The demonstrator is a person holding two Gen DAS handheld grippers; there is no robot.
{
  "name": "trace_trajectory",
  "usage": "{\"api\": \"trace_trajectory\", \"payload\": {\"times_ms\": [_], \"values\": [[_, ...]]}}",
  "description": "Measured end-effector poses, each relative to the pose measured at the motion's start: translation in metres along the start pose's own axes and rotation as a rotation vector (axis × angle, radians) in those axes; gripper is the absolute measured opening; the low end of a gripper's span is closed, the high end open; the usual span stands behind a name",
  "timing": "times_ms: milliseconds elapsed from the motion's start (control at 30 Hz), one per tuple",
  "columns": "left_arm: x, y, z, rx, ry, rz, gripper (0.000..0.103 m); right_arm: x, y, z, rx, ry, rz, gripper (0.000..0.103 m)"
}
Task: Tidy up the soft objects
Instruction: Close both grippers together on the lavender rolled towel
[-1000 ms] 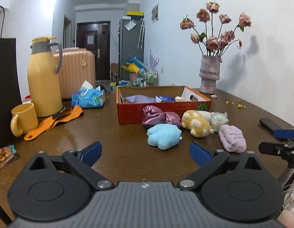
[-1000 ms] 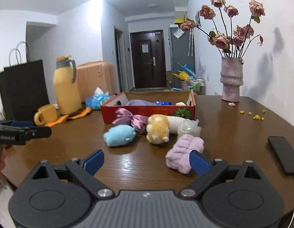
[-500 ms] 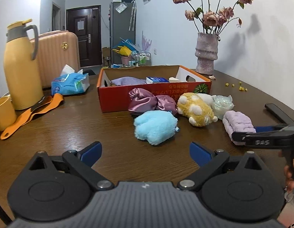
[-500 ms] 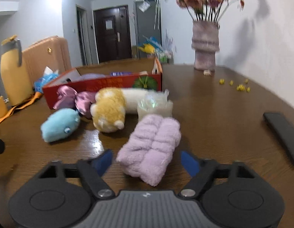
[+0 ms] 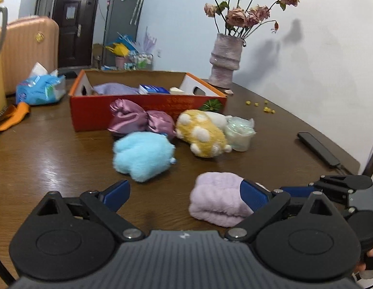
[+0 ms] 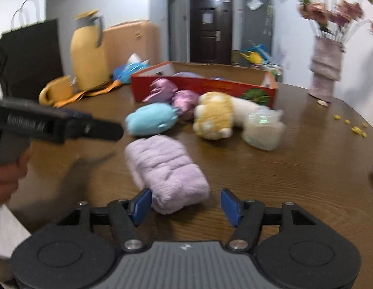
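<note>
A folded lilac towel [image 6: 166, 171] lies on the brown table, its near end between the open fingers of my right gripper [image 6: 186, 203]. In the left wrist view the towel [image 5: 217, 197] sits just ahead of my open, empty left gripper [image 5: 185, 192], partly behind its right fingertip. Beyond lie a blue plush [image 5: 143, 155], a purple satin bundle [image 5: 140, 119], a yellow spotted plush [image 5: 202, 133] and a clear wrapped pack [image 5: 239, 132]. An open red box [image 5: 90, 114] behind them holds a lilac cloth and small packs.
A vase of dried roses [image 5: 225, 61] stands at the back right. A black phone [image 5: 317, 149] lies near the right edge. A blue tissue pack [image 5: 39, 90], orange strap, yellow jug [image 6: 87, 53] and yellow mug [image 6: 56, 91] are at the left.
Both grippers have moved forward and low toward the toys. The right gripper has closed in around the lilac towel's near end. The left gripper has swung right, near the towel.
</note>
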State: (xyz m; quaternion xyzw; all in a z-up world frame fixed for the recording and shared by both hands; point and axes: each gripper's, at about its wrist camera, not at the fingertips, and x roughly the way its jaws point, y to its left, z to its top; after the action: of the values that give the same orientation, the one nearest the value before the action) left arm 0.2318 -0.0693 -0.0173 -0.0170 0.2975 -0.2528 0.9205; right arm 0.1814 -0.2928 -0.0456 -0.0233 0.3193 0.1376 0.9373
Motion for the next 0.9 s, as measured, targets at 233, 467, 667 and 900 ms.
{"api": "trace_trajectory", "payload": {"times_ms": [233, 467, 667, 900], "values": [[0.03, 0.001, 0.006, -0.118, 0.084, -0.068, 0.053, -0.013, -0.037, 0.006, 0.258, -0.051, 0.06, 0.063], [0.037, 0.002, -0.006, -0.179, 0.143, -0.105, 0.034, 0.018, -0.046, 0.006, 0.45, -0.046, 0.085, 0.041], [0.024, 0.001, -0.012, -0.183, 0.147, -0.114, 0.036, 0.033, -0.027, 0.002, 0.379, -0.041, 0.048, 0.03], [0.032, 0.008, -0.014, -0.23, 0.149, -0.131, 0.031, 0.031, -0.023, 0.002, 0.353, -0.043, 0.039, 0.028]]}}
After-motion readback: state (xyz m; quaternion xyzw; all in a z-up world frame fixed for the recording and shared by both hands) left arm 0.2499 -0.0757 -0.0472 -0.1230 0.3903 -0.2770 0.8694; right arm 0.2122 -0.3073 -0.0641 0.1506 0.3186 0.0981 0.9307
